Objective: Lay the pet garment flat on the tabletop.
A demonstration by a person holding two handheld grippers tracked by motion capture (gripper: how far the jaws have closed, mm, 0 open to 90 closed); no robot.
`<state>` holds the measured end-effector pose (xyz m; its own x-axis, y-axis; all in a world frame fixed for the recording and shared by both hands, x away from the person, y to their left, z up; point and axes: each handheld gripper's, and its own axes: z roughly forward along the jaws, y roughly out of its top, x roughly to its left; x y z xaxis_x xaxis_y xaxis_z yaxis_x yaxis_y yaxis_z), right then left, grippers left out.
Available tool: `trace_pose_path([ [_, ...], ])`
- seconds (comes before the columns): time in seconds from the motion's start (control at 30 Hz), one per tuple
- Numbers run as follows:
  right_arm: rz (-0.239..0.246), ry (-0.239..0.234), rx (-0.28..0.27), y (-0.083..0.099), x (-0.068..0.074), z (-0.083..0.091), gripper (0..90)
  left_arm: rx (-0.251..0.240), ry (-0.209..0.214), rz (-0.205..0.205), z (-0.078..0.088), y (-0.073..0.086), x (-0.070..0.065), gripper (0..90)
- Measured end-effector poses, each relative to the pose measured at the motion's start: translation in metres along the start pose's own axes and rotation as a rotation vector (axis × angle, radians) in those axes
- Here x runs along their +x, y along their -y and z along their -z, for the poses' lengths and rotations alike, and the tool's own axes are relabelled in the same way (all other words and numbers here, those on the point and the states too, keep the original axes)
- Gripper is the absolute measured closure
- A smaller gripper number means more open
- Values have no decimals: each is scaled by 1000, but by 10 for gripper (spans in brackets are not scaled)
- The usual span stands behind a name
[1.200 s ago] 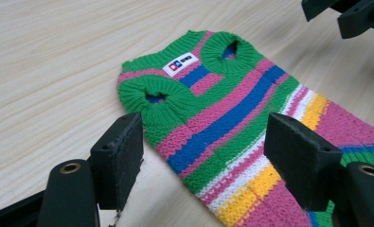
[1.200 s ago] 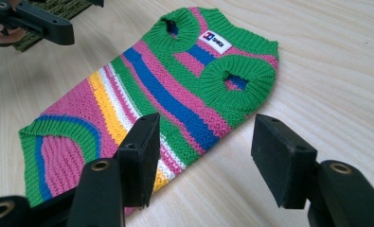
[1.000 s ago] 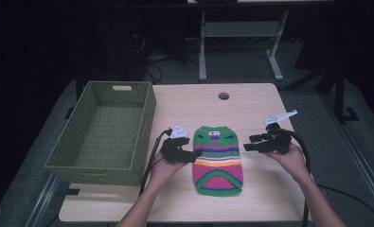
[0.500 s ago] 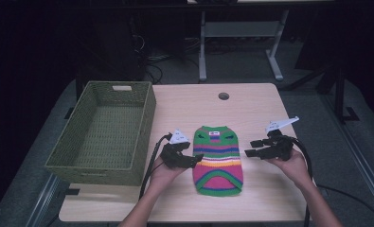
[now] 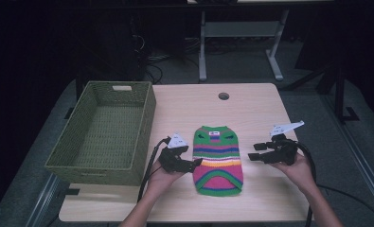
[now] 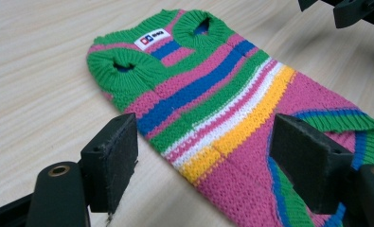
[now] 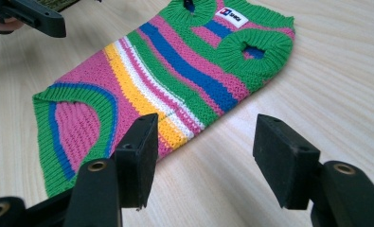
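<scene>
A small knitted sweater (image 5: 218, 160) striped in green, pink, blue, white and yellow lies flat on the table, neck end away from me. My left gripper (image 5: 194, 163) is at its left edge. Its jaws have just been opening. In the left gripper view (image 6: 206, 142) they stand wide over the sweater (image 6: 232, 104)'s edge, one over bare wood and one over the knit, and the pads are not pressing on it. My right gripper (image 5: 253, 152) is open just off the right edge. In the right gripper view (image 7: 206, 142) there is bare table between its jaws, with the sweater (image 7: 175, 71) ahead.
A green woven basket (image 5: 146, 118) stands empty at the table's left. A round cable hole (image 5: 223, 96) is in the tabletop (image 5: 251, 113) at the back. The dark floor and a metal stand's legs lie beyond the far edge.
Both hands have drifted slightly towards the near edge of the table, the right one a little away from the sweater. The sweater has not moved.
</scene>
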<state>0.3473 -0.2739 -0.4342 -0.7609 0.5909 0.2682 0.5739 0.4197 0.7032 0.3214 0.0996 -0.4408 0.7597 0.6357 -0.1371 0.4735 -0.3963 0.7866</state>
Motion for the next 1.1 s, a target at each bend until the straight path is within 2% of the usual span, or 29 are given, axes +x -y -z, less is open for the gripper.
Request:
trace_pose_path([
  [0.2,7,8,6,6,3,3,381,11,10,4,3,5,-3,224],
  [0.37,34,26,-1,11,7,10,370,6,9,6,6,9,-7,218],
  [0.43,28,28,4,15,7,12,367,12,8,0,7,11,-7,214],
  [0.53,20,29,10,23,7,15,355,-1,19,30,9,15,-7,200],
  [0.63,21,33,-9,31,7,21,353,7,9,17,11,18,-8,191],
  [0.73,31,44,-18,37,7,23,353,9,12,24,12,20,-10,188],
  [0.8,23,51,-5,40,8,25,351,4,20,28,14,21,-11,184],
  [0.97,13,52,-23,50,8,28,351,3,11,6,17,21,-17,182],
  [1.1,7,53,-17,57,10,29,346,15,2,-17,18,24,-18,182],
])
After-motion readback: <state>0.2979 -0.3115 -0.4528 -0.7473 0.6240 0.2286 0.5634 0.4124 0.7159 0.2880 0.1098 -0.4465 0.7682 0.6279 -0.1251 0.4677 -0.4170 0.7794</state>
